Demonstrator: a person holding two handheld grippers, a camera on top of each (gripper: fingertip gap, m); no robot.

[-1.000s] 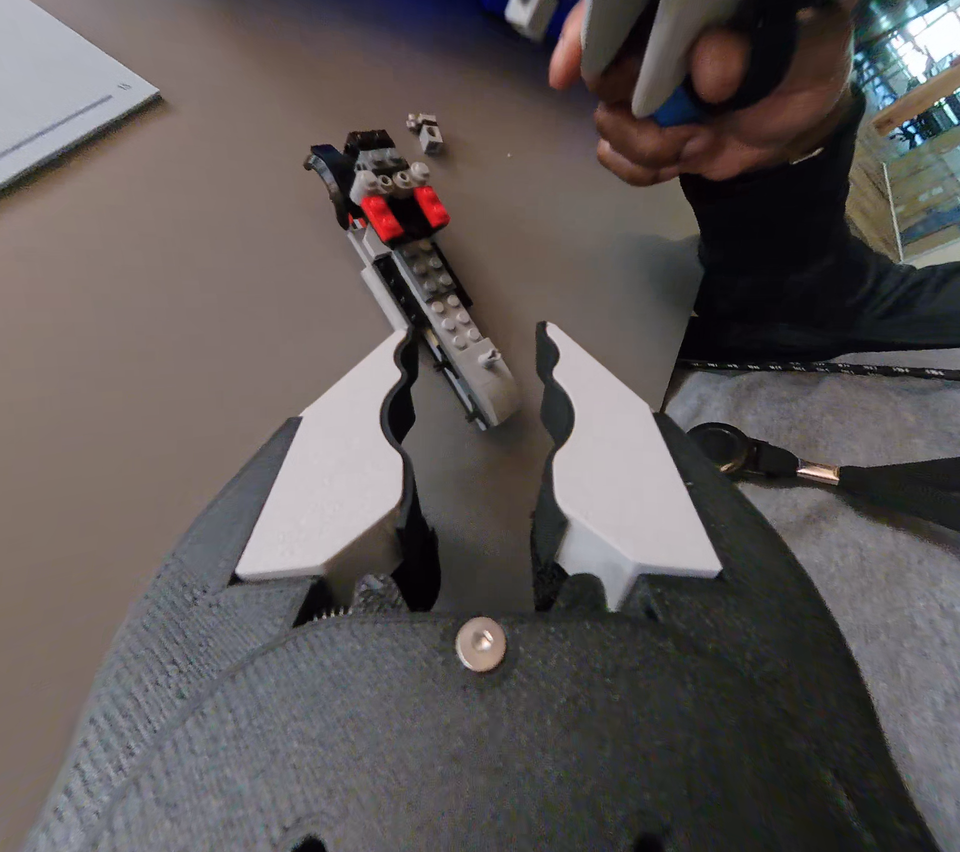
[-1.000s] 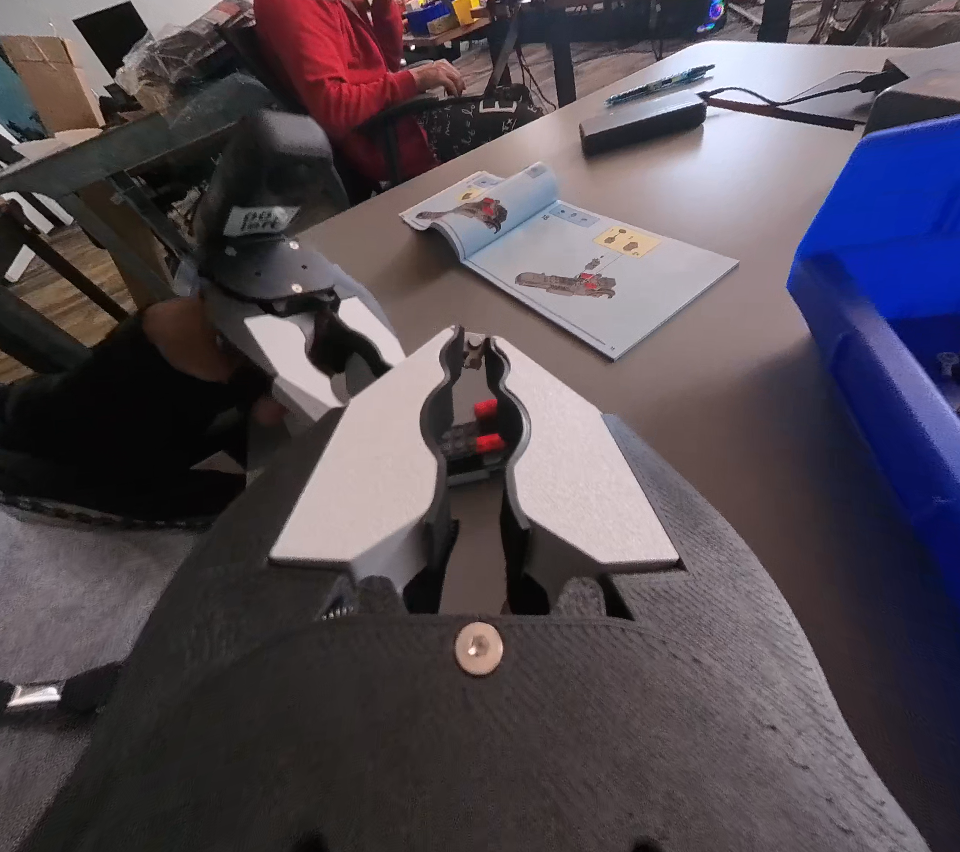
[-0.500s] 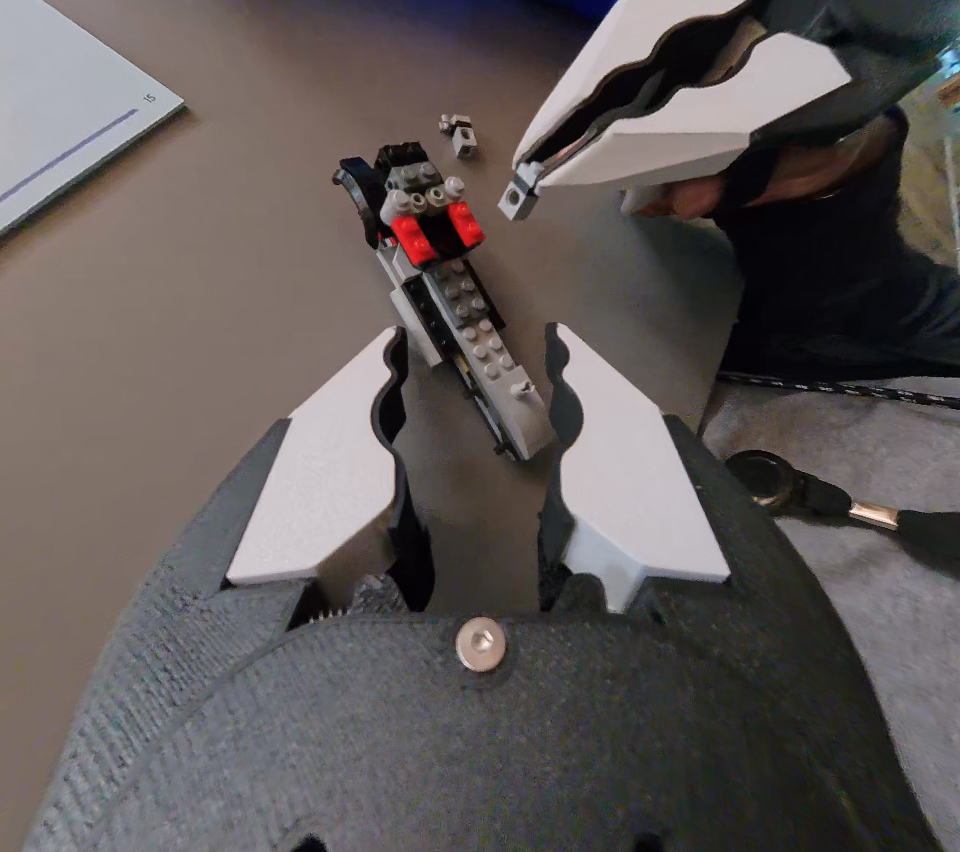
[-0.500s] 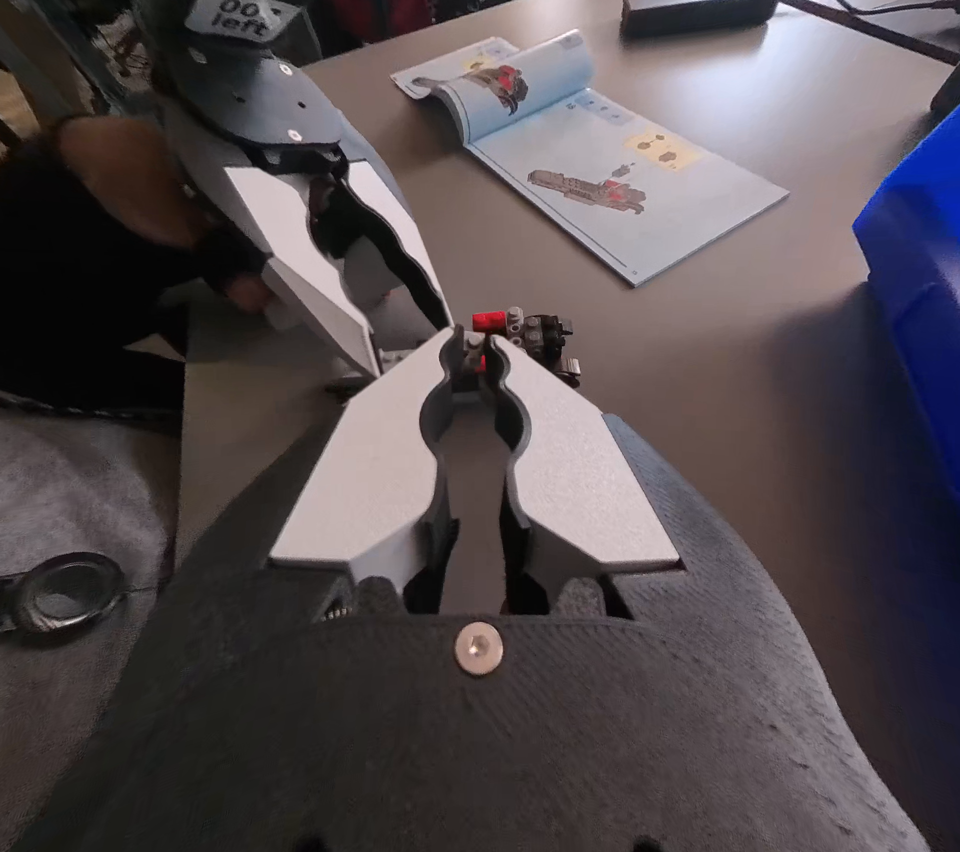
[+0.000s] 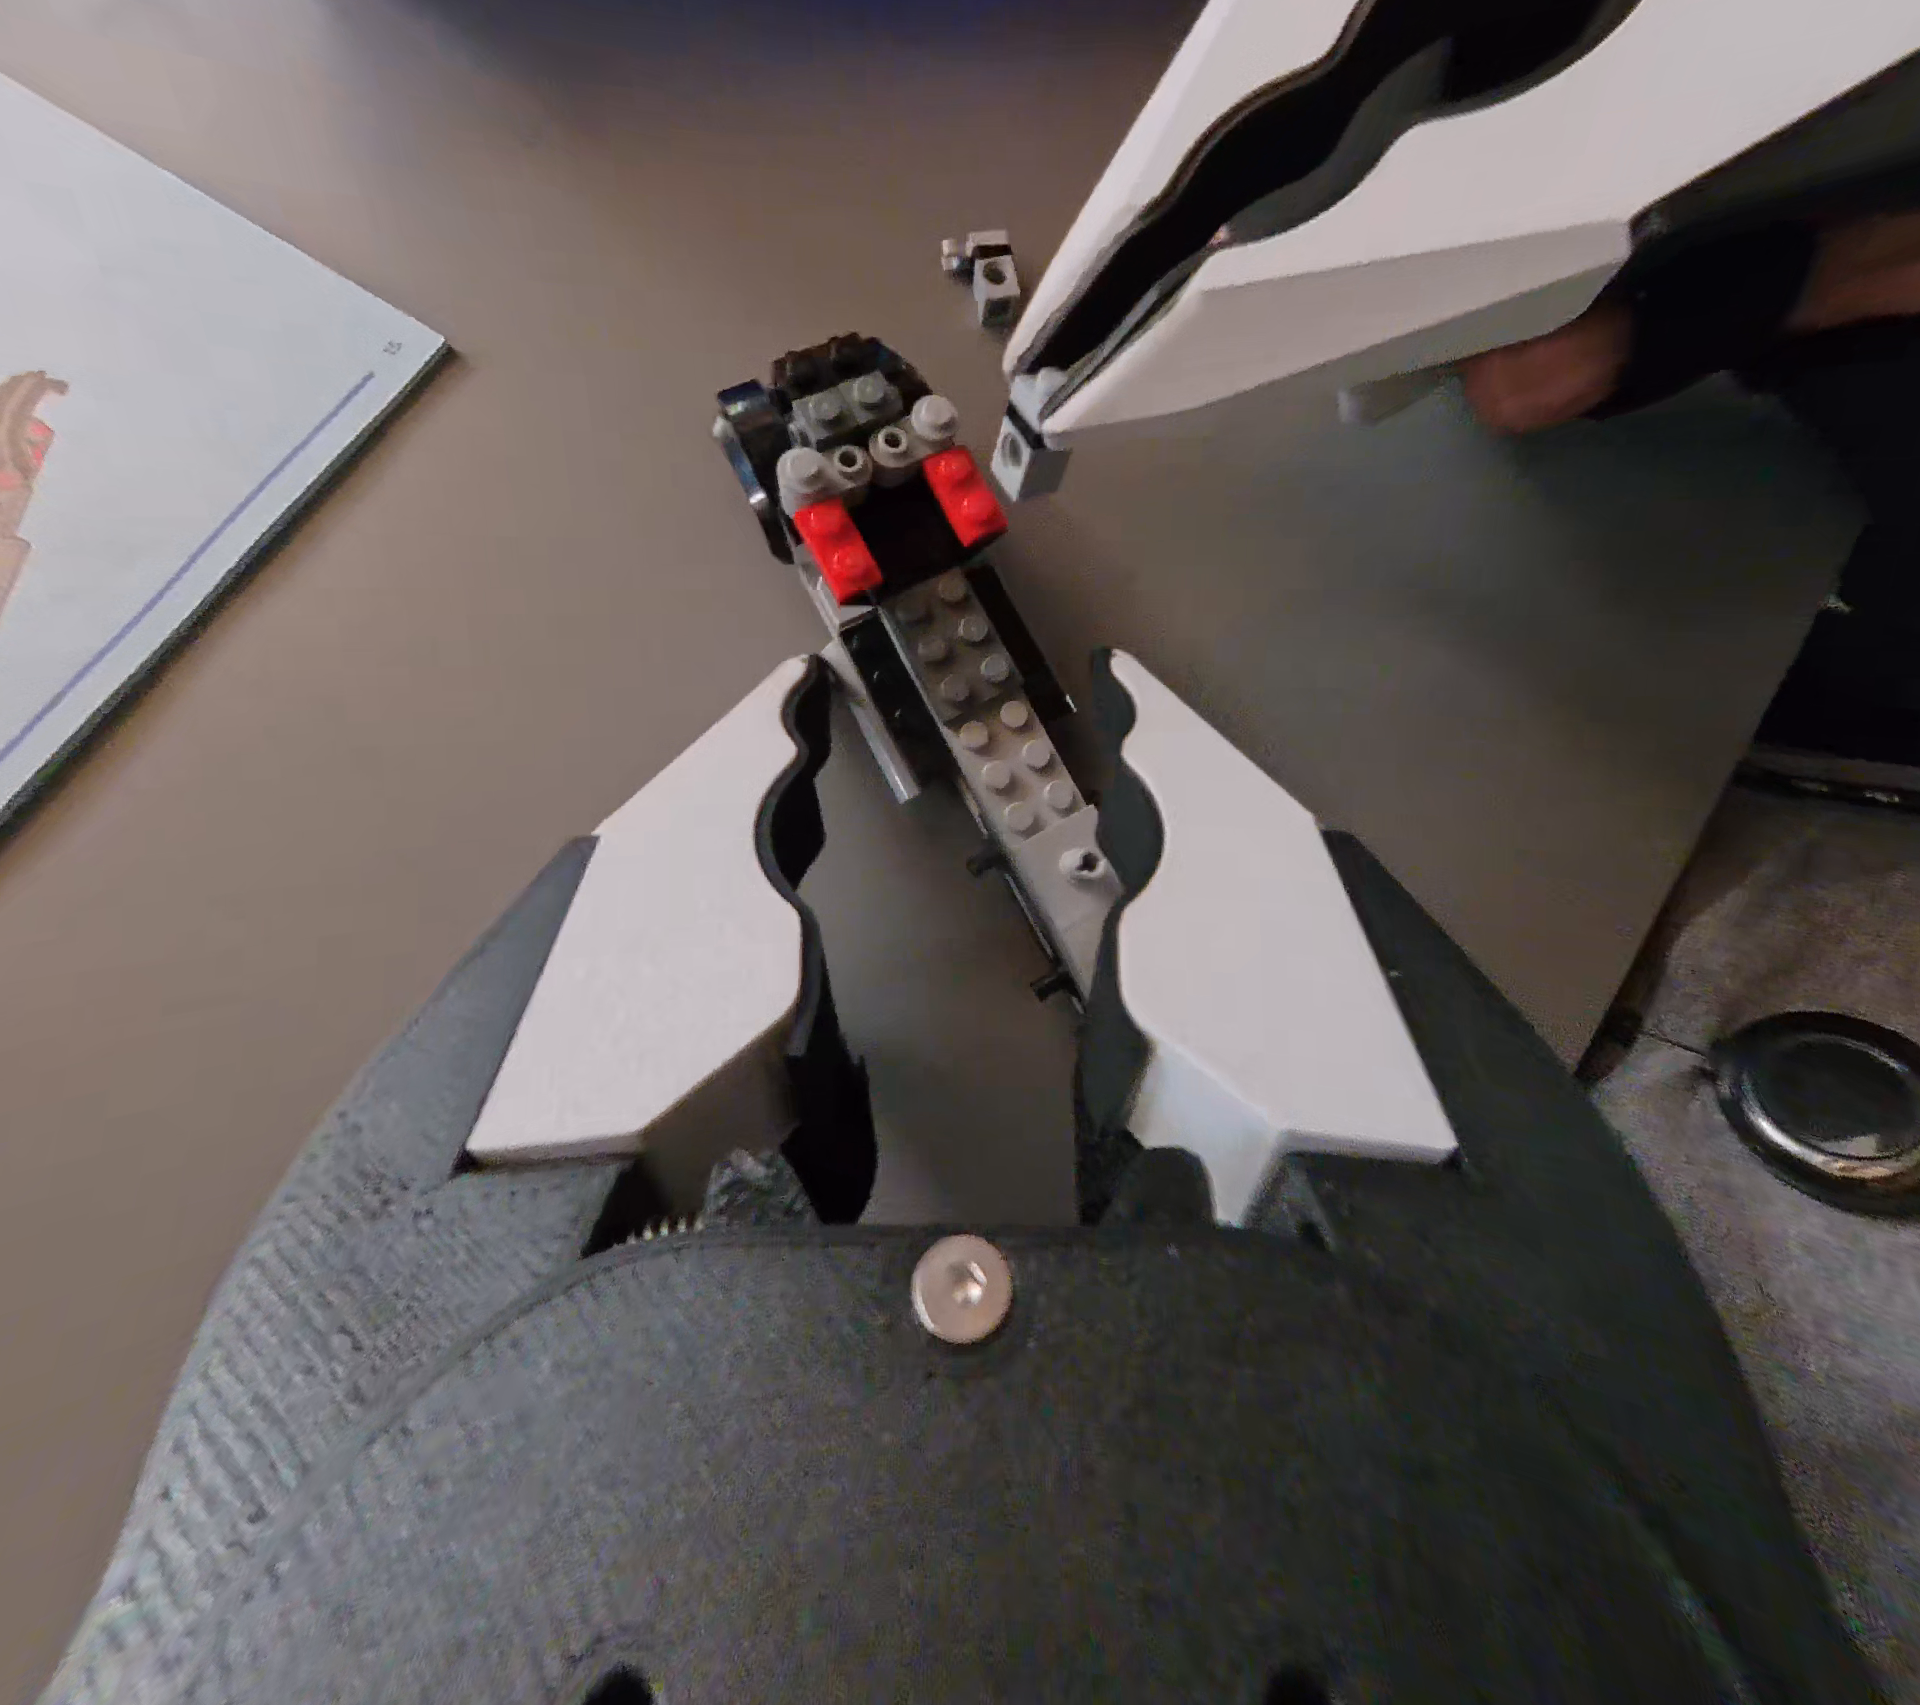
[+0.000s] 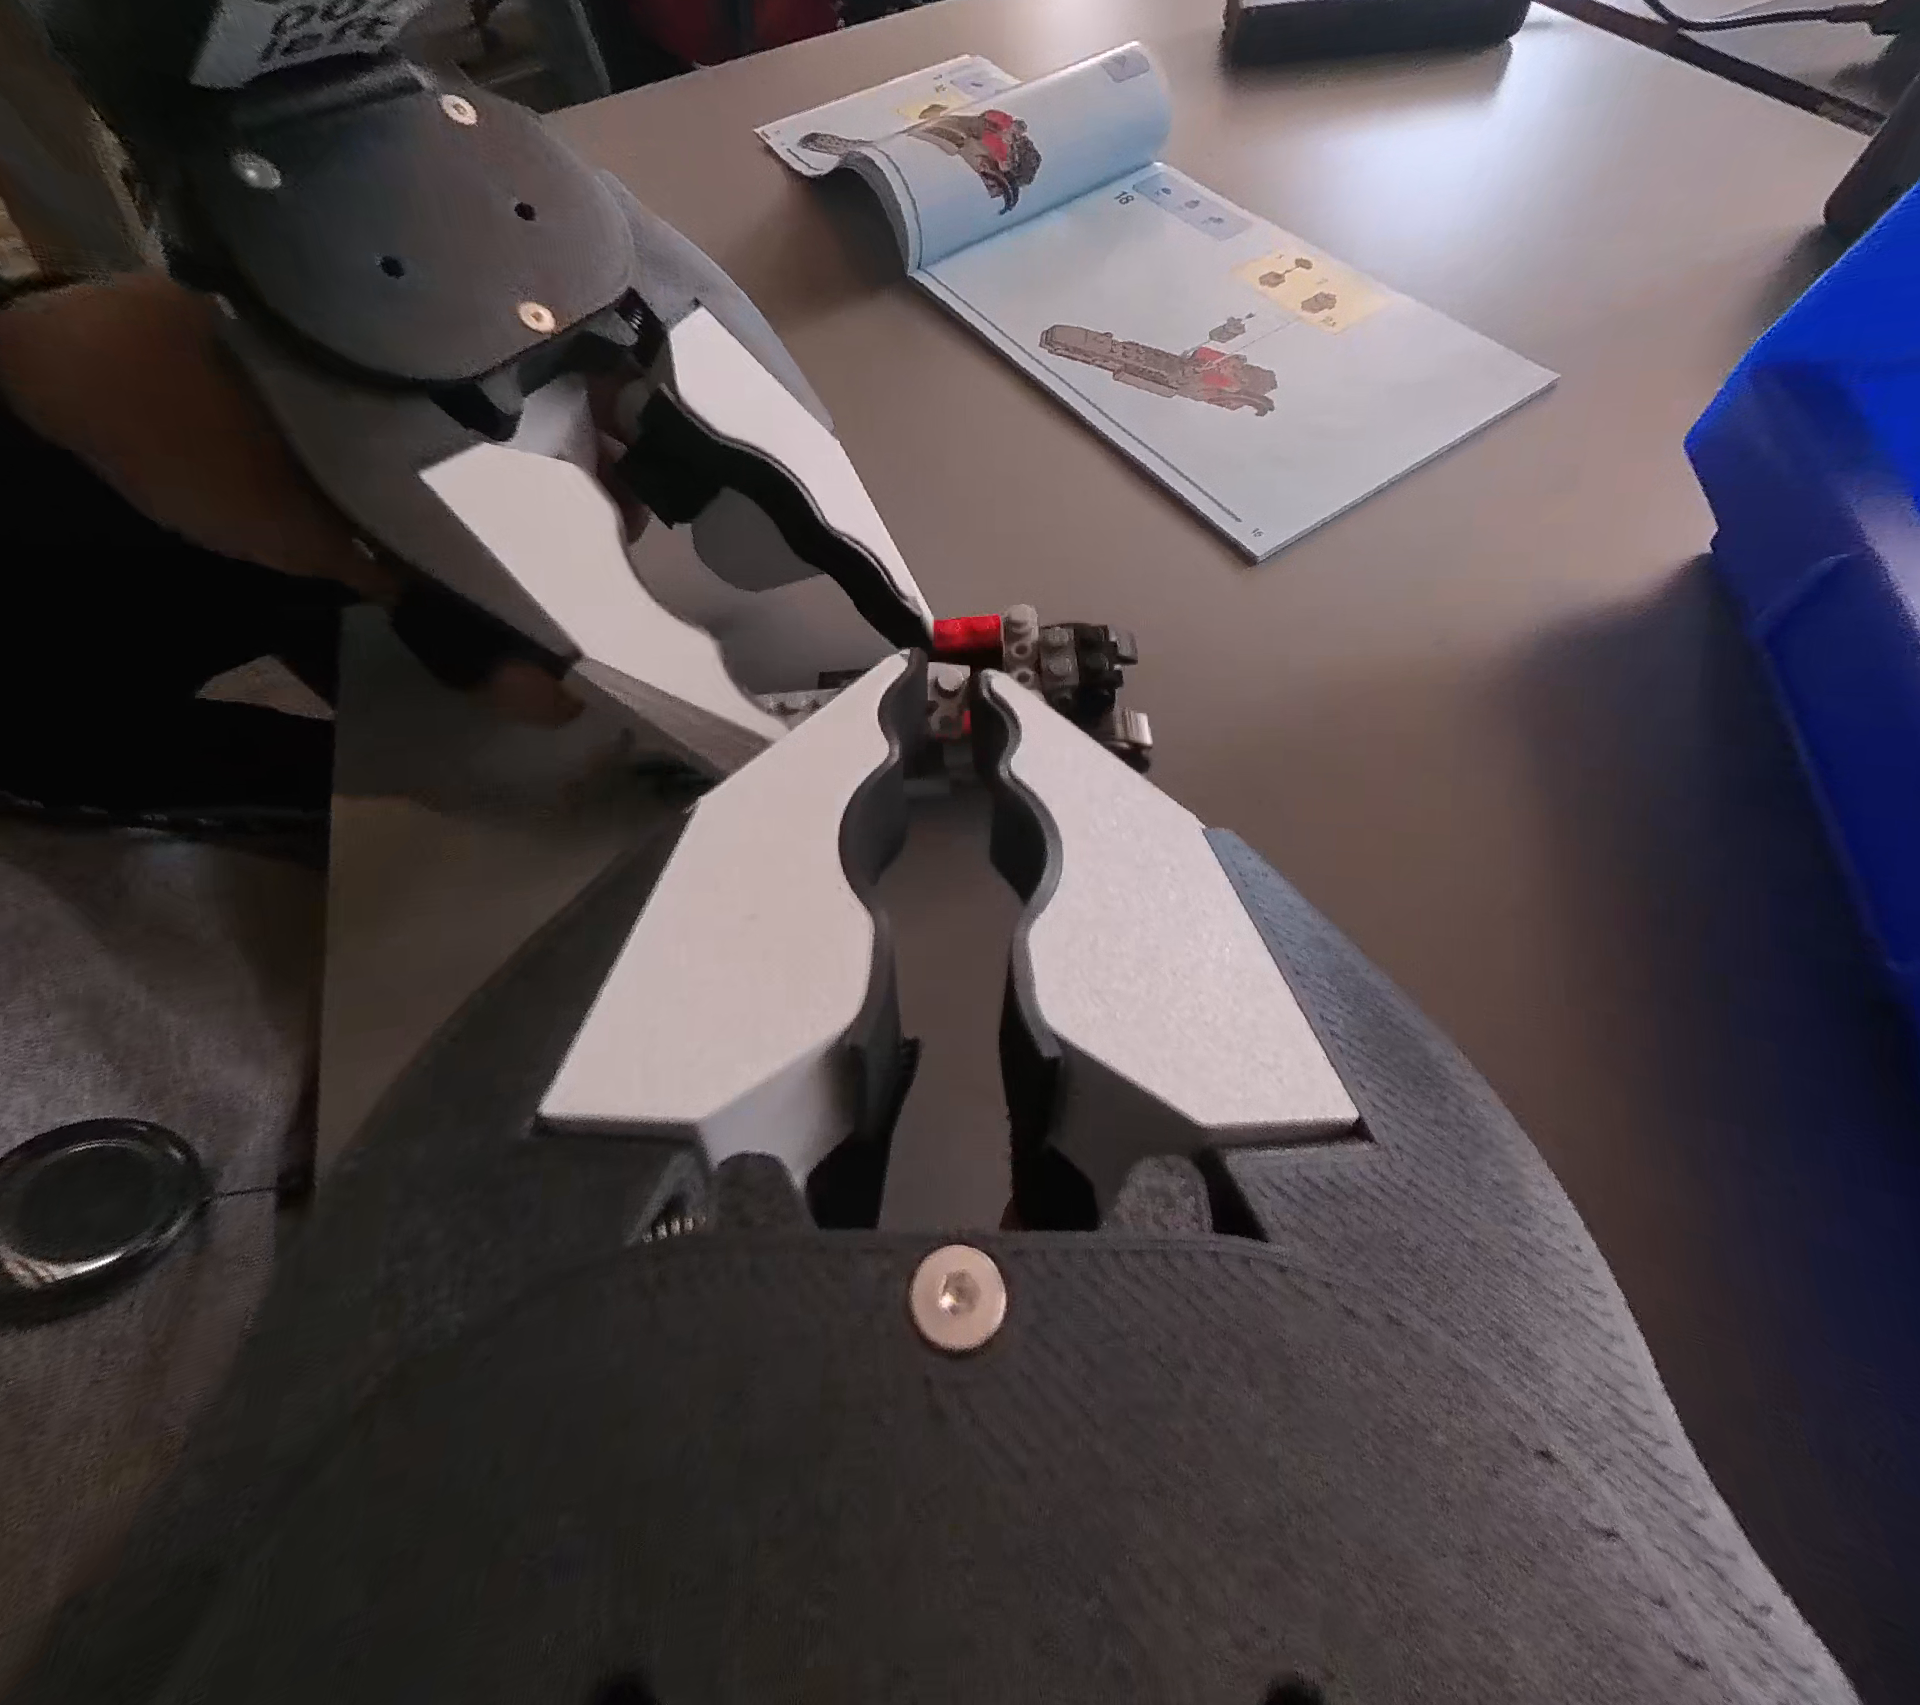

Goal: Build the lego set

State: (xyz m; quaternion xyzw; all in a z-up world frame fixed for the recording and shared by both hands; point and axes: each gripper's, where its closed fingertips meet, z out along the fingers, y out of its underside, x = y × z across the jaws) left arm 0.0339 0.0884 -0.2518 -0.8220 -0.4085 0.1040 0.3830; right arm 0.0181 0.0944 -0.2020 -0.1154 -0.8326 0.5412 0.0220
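Left wrist view: the left gripper point(image 5: 956, 679), jaws spread, straddled the tail of the lego model point(image 5: 914, 616) on the table point(image 5: 416, 616). The right gripper point(image 5: 1023, 419) pinched a small grey brick point(image 5: 1029, 460) just beside the model's red-studded end.

Right wrist view: bare table separated the model point(image 6: 1039, 658) from the blue bin point(image 6: 1829, 616) and the instruction booklet point(image 6: 1195, 284).

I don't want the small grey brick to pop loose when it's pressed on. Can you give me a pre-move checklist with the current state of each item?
1. Right gripper shut on the small grey brick: ok, pinched at the fingertips.
2. Brick beside the model's red-studded end: ok, just right of the red brick, not yet seated.
3. Left gripper bracing the model: not ok, jaws open around its grey tail.
4. Model flat on the table: ok.
5. Brick's studs lined up with the model's: cannot tell.
6. Loose grey pieces out of the way: ok, beyond the model.
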